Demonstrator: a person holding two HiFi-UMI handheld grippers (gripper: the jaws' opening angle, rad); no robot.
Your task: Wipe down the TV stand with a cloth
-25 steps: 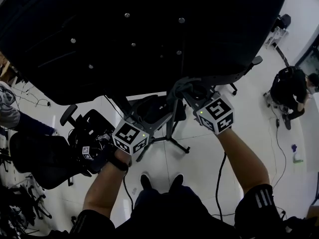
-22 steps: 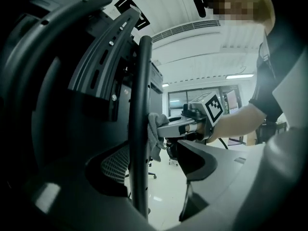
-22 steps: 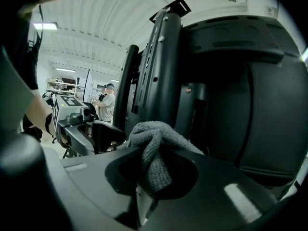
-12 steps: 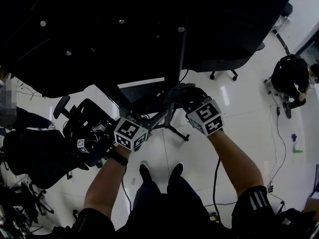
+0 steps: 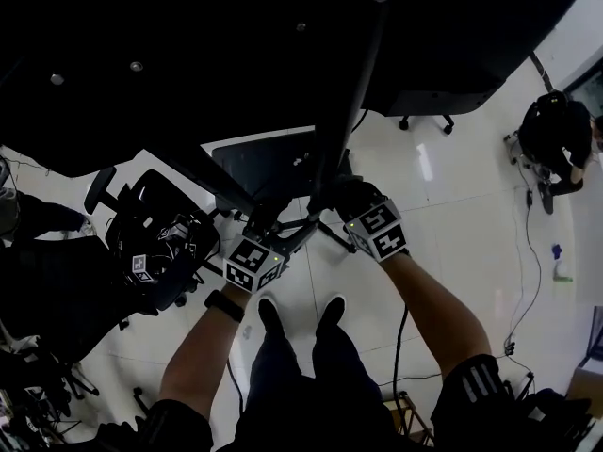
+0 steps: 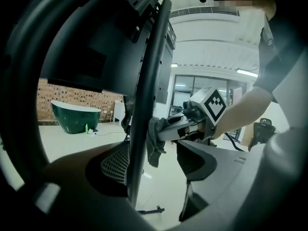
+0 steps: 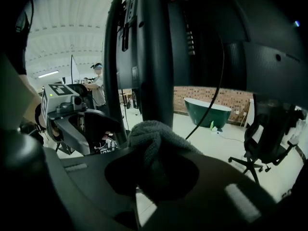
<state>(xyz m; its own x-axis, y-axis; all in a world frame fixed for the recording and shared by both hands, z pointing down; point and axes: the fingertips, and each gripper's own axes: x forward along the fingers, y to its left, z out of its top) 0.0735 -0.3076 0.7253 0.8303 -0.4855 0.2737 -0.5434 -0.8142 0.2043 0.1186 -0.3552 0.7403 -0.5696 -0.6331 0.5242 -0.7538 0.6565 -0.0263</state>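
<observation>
1. A bunched grey cloth (image 7: 153, 141) is clamped in the right gripper (image 7: 156, 173), whose jaws are closed on it. The cloth is pressed against the black upright pole (image 7: 154, 57) of the TV stand.
2. The left gripper (image 6: 151, 170) meets the same pole from the opposite side. Its jaws are spread apart with the pole standing between them. It grips nothing, and a gap shows between the pole and one jaw.
3. Both grippers work just beside each other, below a large black flat television (image 5: 236, 55). The television is seen from the back, studded with screws, and fills the top of the head view.
4. The person's dark shoes (image 5: 330, 311) stand on a glossy white tiled floor (image 5: 452, 215) directly under the grippers. A black office chair (image 5: 155, 243) is to the left.
5. In the background a dark green bathtub (image 7: 208, 110) sits before a red brick wall (image 7: 211, 94). Another person in dark clothes (image 5: 556, 149) is at the right edge of the head view, well apart from the stand.
</observation>
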